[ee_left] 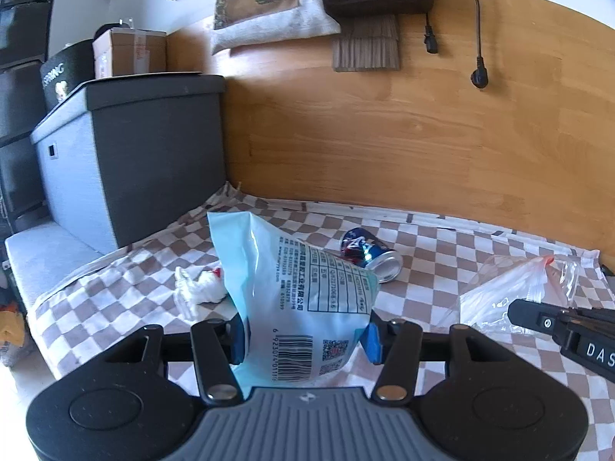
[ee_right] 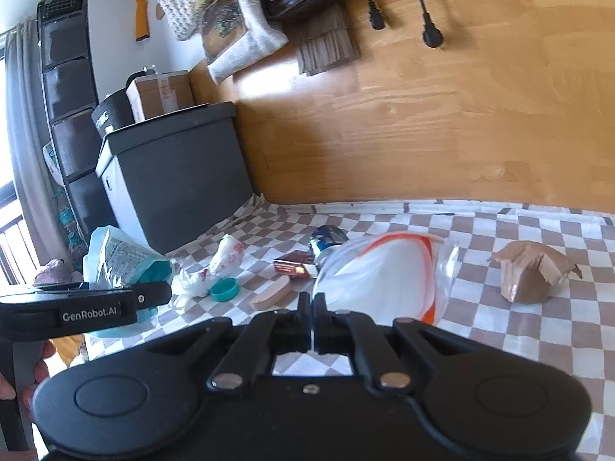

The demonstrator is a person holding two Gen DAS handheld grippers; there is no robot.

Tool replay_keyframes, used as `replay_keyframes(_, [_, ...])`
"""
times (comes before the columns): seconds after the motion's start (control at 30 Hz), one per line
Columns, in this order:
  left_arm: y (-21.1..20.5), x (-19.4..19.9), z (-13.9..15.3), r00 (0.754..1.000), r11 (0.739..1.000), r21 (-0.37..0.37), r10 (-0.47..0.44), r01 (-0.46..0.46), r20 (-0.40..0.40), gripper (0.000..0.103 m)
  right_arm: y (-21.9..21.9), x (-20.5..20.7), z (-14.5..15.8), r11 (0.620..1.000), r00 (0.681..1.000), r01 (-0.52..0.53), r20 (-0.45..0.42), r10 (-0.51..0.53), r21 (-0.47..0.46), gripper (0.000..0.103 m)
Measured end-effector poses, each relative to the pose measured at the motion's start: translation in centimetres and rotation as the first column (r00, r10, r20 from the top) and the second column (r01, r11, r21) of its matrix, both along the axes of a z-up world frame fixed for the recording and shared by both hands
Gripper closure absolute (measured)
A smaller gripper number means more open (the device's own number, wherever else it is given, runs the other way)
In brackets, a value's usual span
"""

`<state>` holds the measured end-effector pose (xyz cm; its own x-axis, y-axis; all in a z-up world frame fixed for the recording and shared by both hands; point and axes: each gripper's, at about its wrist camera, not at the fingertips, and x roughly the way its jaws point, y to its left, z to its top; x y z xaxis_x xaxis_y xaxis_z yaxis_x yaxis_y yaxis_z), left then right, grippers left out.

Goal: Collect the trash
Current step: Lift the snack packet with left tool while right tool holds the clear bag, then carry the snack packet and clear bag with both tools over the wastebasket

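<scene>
Left gripper (ee_left: pixel 303 342) clamps a pale-blue printed plastic pouch (ee_left: pixel 292 288); right gripper (ee_right: pixel 311 307) pinches the clear zip bag (ee_right: pixel 384 272) — nothing bagged visibly, crushed blue can (ee_left: pixel 369 253), tissue, cap remain.

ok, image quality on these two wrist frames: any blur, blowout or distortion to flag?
Left wrist: strong fisheye bowing of the wooden floor; barcode on the blue packet is legible; glare on the can. Right wrist: softer overall, blown-out sun patch on the floor, window overexposed.
</scene>
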<state>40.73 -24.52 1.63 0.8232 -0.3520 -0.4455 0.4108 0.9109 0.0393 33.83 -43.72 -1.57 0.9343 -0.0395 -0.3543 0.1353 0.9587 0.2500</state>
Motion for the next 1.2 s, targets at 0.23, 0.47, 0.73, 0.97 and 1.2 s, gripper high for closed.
replay_keyframes(0.23, [2.7, -0.7, 0.1, 0.999, 0.999, -0.002, 0.037, -0.036, 0.013, 0.048, 2.1, 0.7, -0.3, 1.0, 1.0, -0.012, -0.013, 0.012, -0.02, 0.102])
replay_keyframes(0.47, [6.9, -0.9, -0.1, 0.995, 0.995, -0.021, 0.097, -0.097, 0.011, 0.048, 5.3, 1.7, -0.5, 0.998, 0.998, -0.057, -0.014, 0.057, -0.025, 0.102])
replay_keyframes(0.73, [13.5, -1.1, -0.5, 0.979, 0.979, -0.019, 0.204, -0.203, 0.001, 0.048, 11.1, 3.5, -0.9, 0.984, 0.985, -0.175, -0.021, 0.174, -0.046, 0.102])
replay_keyframes(0.97, [19.7, -1.2, -1.7, 0.953, 0.953, -0.019, 0.302, -0.303, -0.028, 0.048, 16.8, 5.0, -1.7, 0.955, 0.957, -0.288, -0.039, 0.286, -0.066, 0.102])
replay_keyframes(1.2, [25.1, -1.1, -4.2, 0.917, 0.918, -0.031, 0.391, -0.394, -0.085, 0.048, 23.1, 5.4, -2.9, 0.897, 0.906, -0.423, -0.076, 0.417, -0.125, 0.102])
